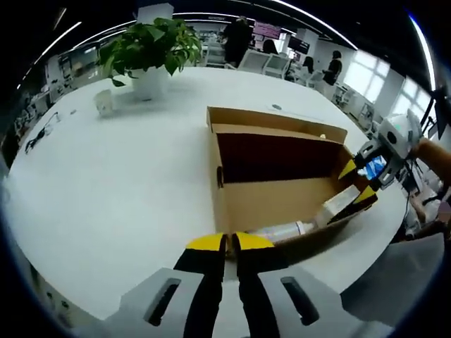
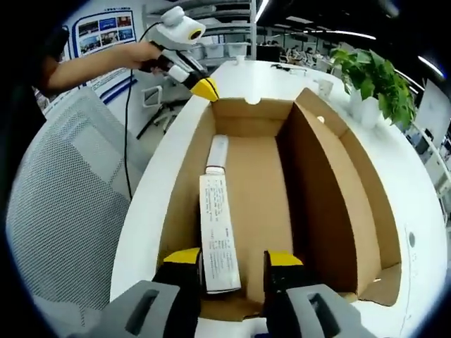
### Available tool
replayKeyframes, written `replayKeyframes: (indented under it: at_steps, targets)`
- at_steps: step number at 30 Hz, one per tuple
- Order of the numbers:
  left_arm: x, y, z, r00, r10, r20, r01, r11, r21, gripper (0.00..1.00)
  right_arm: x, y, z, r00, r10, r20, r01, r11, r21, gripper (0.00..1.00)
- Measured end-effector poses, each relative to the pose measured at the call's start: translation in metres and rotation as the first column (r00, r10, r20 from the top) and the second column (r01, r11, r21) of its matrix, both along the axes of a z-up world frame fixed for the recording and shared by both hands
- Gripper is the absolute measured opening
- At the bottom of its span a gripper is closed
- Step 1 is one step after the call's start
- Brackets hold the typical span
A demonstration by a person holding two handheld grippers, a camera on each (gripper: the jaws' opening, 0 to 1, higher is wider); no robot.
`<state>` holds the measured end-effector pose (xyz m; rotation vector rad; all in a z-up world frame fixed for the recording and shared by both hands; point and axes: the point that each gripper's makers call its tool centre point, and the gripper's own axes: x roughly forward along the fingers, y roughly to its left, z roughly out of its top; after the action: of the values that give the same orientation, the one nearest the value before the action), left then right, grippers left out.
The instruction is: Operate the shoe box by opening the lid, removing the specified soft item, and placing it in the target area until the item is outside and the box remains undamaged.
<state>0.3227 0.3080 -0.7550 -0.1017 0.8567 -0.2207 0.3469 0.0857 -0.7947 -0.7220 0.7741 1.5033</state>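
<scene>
Presently: left gripper (image 1: 230, 243), jaws pressed together, at near end of open cardboard shoe box (image 1: 268, 201) on white table (image 1: 106, 190); white tube (image 2: 220, 236) lying on box floor; right gripper (image 2: 234, 262), jaws spread, straddling tube's flat end.

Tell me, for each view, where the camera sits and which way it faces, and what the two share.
Left gripper view: rides the left gripper, jaws shut, at one short end of the open shoe box, facing along it toward the right gripper.
Right gripper view: rides the right gripper, jaws apart around the tube, facing the opposite way; a hand holds the left gripper.
Shared: box, tube, potted plant, white table.
</scene>
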Motion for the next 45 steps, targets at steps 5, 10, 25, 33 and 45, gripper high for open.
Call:
replayKeyframes:
  at_steps: [5, 10, 25, 33, 45]
  targets:
    - [0.000, 0.000, 0.000, 1.000, -0.002, -0.001, 0.002, 1.000, -0.002, 0.03, -0.012, 0.003, -0.007, 0.999, 0.025, -0.027, -0.026, 1.000, -0.018, 0.17]
    - [-0.001, 0.000, -0.001, 1.000, -0.005, -0.003, 0.005, 1.000, 0.001, 0.03, -0.013, 0.003, -0.007, 0.999, 0.033, -0.013, -0.033, 0.999, -0.023, 0.16]
    - [-0.001, 0.000, 0.000, 1.000, 0.015, -0.010, -0.015, 1.000, -0.003, 0.03, 0.009, 0.005, 0.028, 0.997, -0.026, 0.067, 0.022, 0.998, 0.059, 0.14]
    - [-0.001, -0.001, 0.000, 1.000, 0.016, -0.013, -0.016, 1.000, 0.008, 0.03, 0.020, 0.000, 0.064, 0.994, -0.068, 0.080, 0.056, 0.989, 0.135, 0.14]
    - [-0.001, 0.000, -0.001, 1.000, 0.010, -0.019, -0.009, 1.000, 0.019, 0.03, 0.040, -0.032, 0.113, 0.984, -0.117, 0.131, 0.093, 0.980, 0.175, 0.14]
